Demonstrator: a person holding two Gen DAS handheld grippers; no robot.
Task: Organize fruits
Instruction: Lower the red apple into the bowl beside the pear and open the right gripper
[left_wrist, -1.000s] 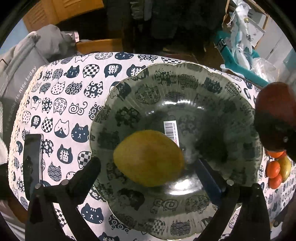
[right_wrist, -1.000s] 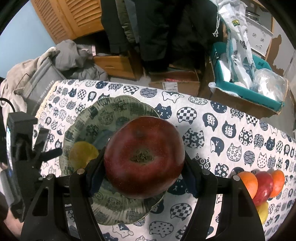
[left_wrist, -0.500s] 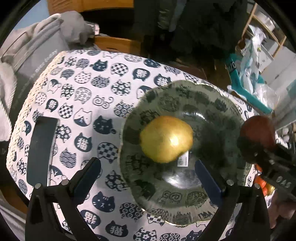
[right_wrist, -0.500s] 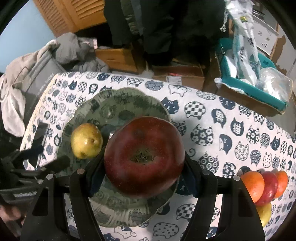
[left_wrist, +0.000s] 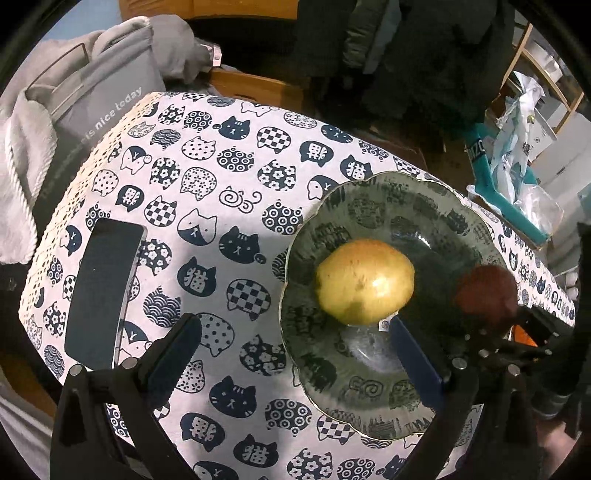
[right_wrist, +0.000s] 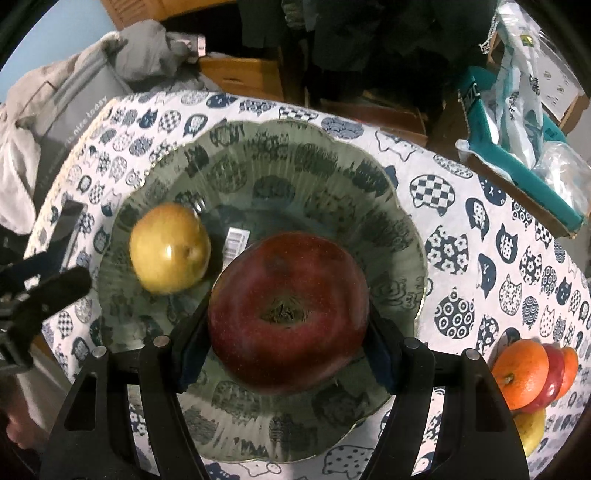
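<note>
A dark red apple (right_wrist: 288, 314) sits between the pads of my right gripper (right_wrist: 286, 343), which is shut on it and holds it over the green patterned plate (right_wrist: 325, 162). A yellow pear (right_wrist: 170, 247) lies on the plate's left side. From the left wrist the pear (left_wrist: 364, 280) rests in the plate (left_wrist: 373, 206), and the red apple (left_wrist: 485, 295) shows blurred at the right. My left gripper (left_wrist: 295, 350) is open with nothing between its fingers, above the plate's left rim and the tablecloth.
A dark phone (left_wrist: 101, 291) lies near the table's left edge. Oranges (right_wrist: 521, 373), a red fruit (right_wrist: 554, 376) and a yellow fruit (right_wrist: 528, 424) are piled at the table's right. A grey bag (left_wrist: 92, 110) and clothes stand beyond the left edge, a teal box (right_wrist: 517, 162) beyond the far right.
My left gripper has drawn back left, off the pear, which now lies free on the plate. My right gripper has come lower over the plate with the apple.
</note>
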